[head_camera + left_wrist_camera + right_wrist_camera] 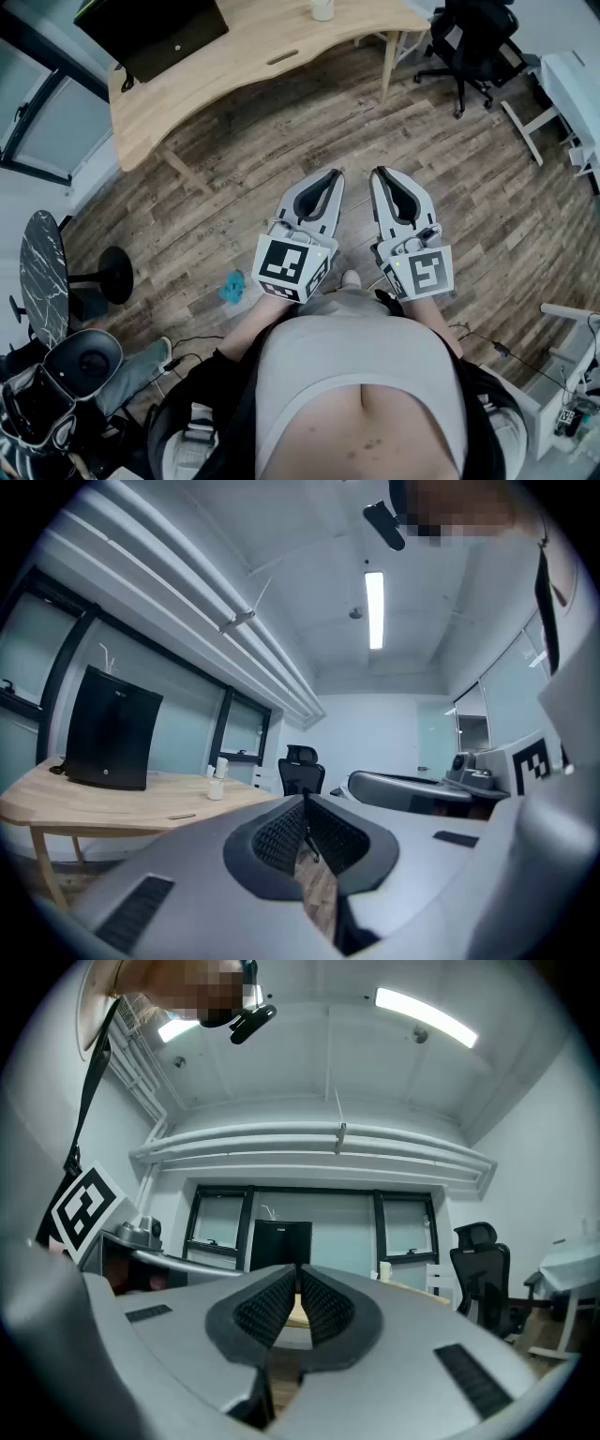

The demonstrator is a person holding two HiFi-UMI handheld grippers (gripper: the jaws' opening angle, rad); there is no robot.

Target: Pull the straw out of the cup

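Hand-held grippers both closed and empty, held well short of the table.
Head view: the left hand-held gripper and right hand-held gripper sit side by side over the wood floor, in front of the person's torso. The white cup stands at the table's far edge toward its right end, with a black monitor at the left end. Left gripper view: jaws pressed together, nothing between them; the cup is near the table's right end, the straw too small to make out. Right gripper view: jaws meet at the tips, empty, with the cup on the table beyond them.
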